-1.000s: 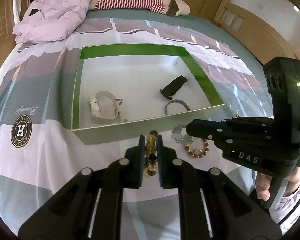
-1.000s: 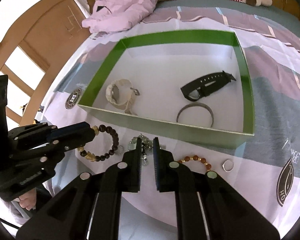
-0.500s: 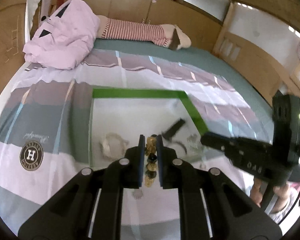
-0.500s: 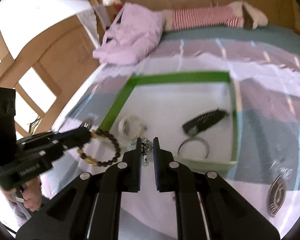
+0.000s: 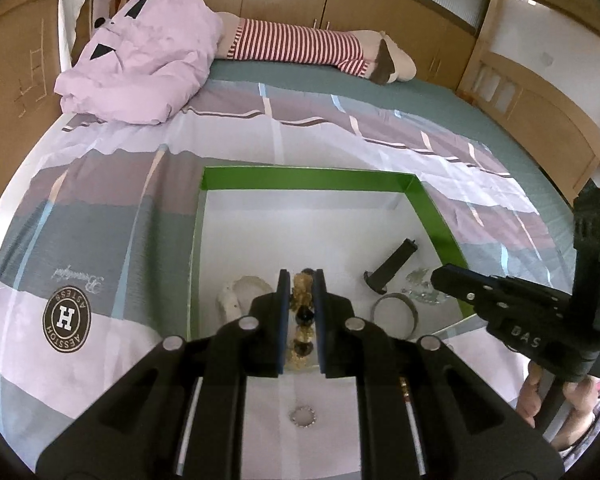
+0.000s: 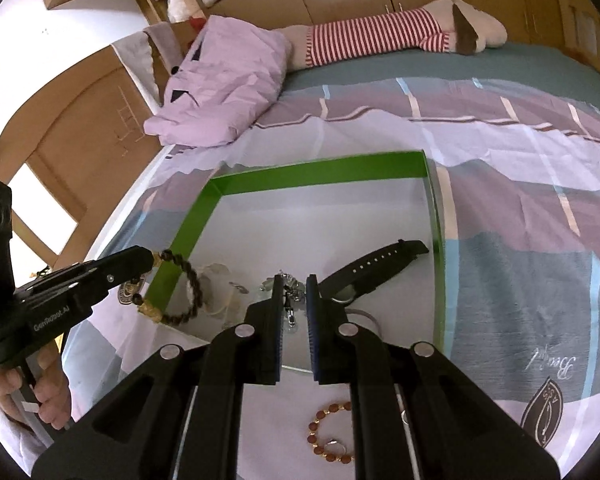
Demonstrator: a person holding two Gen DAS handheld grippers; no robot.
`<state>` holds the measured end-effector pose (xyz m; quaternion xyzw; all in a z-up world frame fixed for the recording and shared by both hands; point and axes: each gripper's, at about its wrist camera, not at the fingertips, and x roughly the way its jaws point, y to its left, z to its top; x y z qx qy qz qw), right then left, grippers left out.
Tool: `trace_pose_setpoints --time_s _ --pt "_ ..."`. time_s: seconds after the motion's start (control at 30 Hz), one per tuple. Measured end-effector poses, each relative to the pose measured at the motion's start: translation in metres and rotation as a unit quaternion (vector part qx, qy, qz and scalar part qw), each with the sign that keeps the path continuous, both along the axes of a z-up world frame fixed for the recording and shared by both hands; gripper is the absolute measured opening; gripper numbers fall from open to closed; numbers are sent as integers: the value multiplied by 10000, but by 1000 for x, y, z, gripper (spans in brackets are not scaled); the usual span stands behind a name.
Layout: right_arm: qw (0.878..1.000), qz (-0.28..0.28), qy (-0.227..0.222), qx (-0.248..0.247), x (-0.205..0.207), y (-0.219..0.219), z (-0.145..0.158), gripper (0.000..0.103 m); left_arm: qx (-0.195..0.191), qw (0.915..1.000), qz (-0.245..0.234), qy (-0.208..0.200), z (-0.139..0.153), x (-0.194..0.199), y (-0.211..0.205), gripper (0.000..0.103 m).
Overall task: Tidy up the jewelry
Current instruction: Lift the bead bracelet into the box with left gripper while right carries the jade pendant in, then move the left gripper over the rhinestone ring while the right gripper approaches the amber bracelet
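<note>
At frame centre, our left gripper (image 5: 300, 304) pinches a limp dark bead bracelet (image 5: 303, 316); our right gripper (image 6: 291, 304) clamps a dangling, delicate crystal chain (image 6: 290, 292) above the green box (image 6: 320, 172).

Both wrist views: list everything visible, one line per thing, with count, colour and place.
box: one, green walls, white floor, on the bedspread
watch: one, black, inside box
bangle: one, silver, inside box
cream watch: one, inside box
beaded bracelet: one, dark brown with gold, held by left tool
crystal piece: one, clear, held by right tool
red bracelet: one, on bedspread
ring: one, silver, on bedspread
quilt: one, pink, far corner
plush toy: one, striped
left tool: shut
right tool: shut
</note>
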<state>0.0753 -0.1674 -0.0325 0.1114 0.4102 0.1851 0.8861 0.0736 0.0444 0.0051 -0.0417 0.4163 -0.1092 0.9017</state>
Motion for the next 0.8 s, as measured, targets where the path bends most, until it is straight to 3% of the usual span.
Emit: trace_pose_setpoints --time_s 0.1,0.2,0.37,0.47,0.67,0.8 --pt "9998 -35 126 -129 5 2 -6 15 -30 10000 3 -15 2 -3 1 11" --pt "9997 -133 206 -94 4 -1 -8 43 -109 9999 -44 21 4 -7 1 11" --pt "9992 -28 326 217 -5 -11 0 43 -245 9974 -570 370 -4 -31 -4 11" --pt "9974 270 640 172 -17 -13 2 43 -28 9955 -724 615 -19 -42 -11 11" --pt "9869 735 1405 -287 -31 -10 -29 43 362 9902 -752 1120 -50 -41 -25 16" --pt "9749 494 1993 -857 -27 -5 -67 43 404 9881 -752 1280 -61 -41 -24 22"
